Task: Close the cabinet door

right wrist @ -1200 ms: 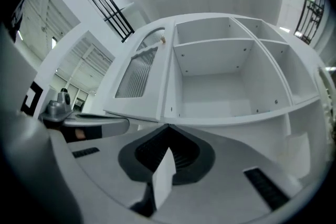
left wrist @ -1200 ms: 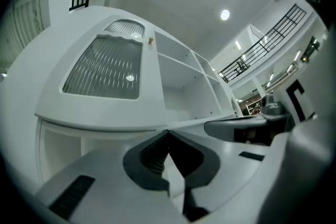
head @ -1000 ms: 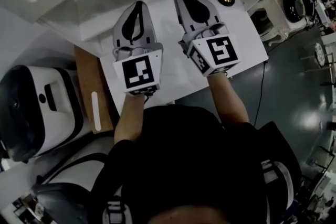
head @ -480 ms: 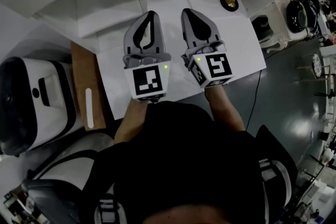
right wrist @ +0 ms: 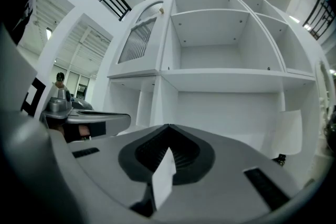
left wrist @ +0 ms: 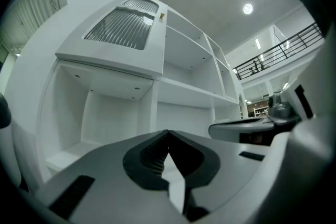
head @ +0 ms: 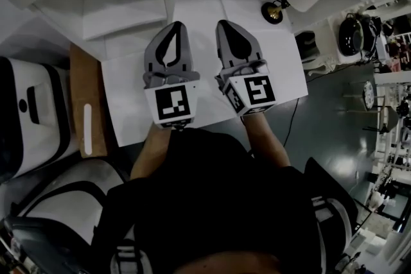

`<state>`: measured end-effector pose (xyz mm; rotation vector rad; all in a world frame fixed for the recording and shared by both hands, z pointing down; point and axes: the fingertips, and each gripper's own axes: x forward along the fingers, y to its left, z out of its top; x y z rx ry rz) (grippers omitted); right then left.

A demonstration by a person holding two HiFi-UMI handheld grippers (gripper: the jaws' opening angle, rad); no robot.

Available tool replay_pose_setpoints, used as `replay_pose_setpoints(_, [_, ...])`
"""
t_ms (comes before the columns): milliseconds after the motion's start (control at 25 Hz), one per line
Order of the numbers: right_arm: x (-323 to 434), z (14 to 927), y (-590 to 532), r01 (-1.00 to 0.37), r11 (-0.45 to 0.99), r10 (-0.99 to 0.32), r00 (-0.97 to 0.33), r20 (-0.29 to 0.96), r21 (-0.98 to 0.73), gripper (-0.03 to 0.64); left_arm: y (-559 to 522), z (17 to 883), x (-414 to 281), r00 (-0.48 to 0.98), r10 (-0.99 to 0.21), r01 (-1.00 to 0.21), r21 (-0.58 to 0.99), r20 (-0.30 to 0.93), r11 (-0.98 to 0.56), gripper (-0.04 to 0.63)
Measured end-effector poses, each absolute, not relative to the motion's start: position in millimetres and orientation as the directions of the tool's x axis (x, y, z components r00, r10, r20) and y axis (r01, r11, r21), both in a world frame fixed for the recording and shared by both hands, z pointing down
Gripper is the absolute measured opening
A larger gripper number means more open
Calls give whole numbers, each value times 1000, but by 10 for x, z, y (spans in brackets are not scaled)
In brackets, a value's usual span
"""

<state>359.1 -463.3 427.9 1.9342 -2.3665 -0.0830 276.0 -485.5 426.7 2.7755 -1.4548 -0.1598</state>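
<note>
White cabinet point(right wrist: 226, 81) takes up the wall: open shelf bays, nothing in them that I can see. White table point(head: 276, 54) butts up against it. Cabinet door point(right wrist: 139, 34) is the ribbed-glass panel on the top-left bay. It stands out from its frame, up and to the left of both tools.

Left gripper point(head: 172, 25) and right gripper point(head: 226, 24) sit side by side over the table, pointing level at the cabinet. Jaws pressed together on both, nothing pinched.

My read: approach not begun. No grip needed. Keep the jaws together, lift the left one, lay its flat side on the door's free edge and push slowly until it seats. Can't tell the hinge side from here, so check first.

Small black-and-brass thing point(head: 273, 9) sits at the table's far right, off that path.

Readable writing: none, only the square markers on the cubes.
</note>
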Motion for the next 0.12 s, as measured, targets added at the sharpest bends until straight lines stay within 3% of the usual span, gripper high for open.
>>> replay_pose_setpoints(120, [3579,4318,-4684,-974,213,-977,-211,33,73,18,-4898,4337,2758,564,-822,-821,50,-81,-569,12])
